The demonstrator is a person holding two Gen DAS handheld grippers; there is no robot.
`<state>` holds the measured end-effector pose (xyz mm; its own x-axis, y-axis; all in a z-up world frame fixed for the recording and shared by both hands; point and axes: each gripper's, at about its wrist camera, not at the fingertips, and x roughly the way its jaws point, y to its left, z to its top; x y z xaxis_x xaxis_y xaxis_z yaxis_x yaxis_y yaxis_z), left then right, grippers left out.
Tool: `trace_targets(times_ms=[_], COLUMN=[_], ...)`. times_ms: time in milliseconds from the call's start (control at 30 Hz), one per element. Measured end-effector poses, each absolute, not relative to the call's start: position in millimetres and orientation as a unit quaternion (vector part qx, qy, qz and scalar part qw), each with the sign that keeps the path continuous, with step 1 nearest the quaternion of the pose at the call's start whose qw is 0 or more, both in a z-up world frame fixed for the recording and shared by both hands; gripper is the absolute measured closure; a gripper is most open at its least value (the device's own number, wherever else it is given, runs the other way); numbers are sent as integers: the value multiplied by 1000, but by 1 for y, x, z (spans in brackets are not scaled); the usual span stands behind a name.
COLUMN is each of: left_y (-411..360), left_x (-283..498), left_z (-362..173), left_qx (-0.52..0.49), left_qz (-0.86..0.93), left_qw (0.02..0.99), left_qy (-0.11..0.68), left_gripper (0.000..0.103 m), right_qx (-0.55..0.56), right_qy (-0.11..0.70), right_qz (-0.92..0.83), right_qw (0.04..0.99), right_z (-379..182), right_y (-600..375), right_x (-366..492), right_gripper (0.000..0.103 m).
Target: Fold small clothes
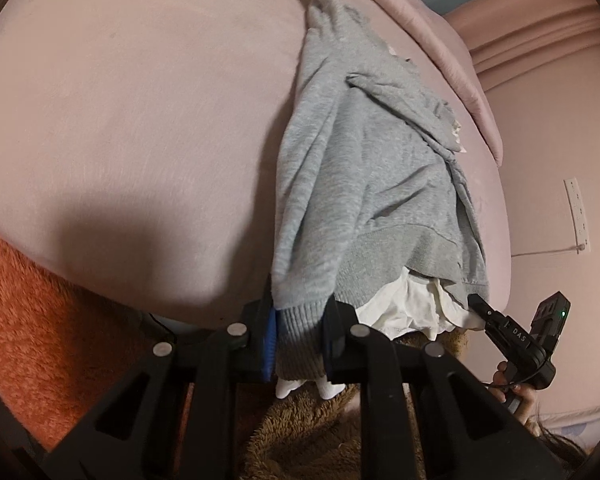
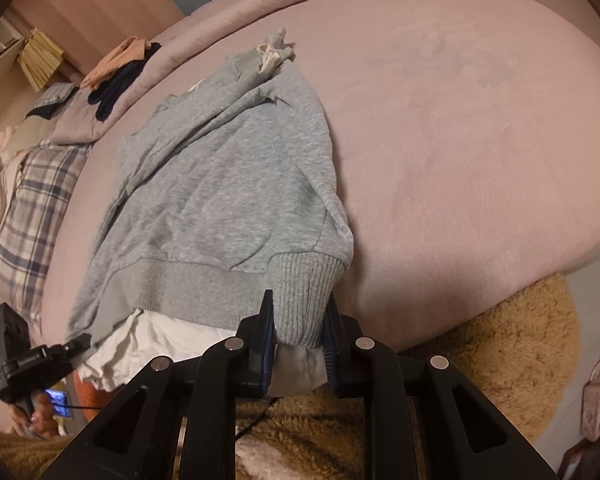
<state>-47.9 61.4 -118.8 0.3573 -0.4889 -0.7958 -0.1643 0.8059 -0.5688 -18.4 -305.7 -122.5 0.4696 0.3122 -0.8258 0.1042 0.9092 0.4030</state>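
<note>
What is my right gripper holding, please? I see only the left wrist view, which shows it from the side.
Observer: The right gripper is shut on a ribbed edge of the grey sweatshirt; pale cloth hangs below its pads.
Operator: Thank you. Does anything else lie on the bed beyond the sweatshirt?
Observer: Yes, dark and peach clothes lie heaped at the far edge of the bed.
Operator: And on the side away from my gripper?
Observer: Plaid bedding lies there, at the left of the right wrist view.
</note>
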Motion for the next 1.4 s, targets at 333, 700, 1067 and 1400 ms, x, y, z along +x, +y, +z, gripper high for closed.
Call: trace_targets(times_ms=[333, 700, 1067, 1400], left_y=[52, 45, 52, 64], left_x=[-45, -50, -56, -60], left_z=[-117, -112, -101, -77], left_qx=[-270, -248, -253, -244], left_qz=[-104, -100, -113, -125], left_qw=[782, 799, 804, 813], left_qy=[551, 539, 526, 514], left_gripper=[86, 86, 86, 86], right_qx=[205, 202, 213, 216], right_qy=[500, 499, 481, 462], right_qz=[68, 74, 97, 127], right_qw=[838, 839, 845, 851], right_z=[-117, -118, -108, -84], right_y=[-305, -304, -308, -308], right_x=[-20, -24, -30, -35], right_gripper=[82, 82, 82, 82])
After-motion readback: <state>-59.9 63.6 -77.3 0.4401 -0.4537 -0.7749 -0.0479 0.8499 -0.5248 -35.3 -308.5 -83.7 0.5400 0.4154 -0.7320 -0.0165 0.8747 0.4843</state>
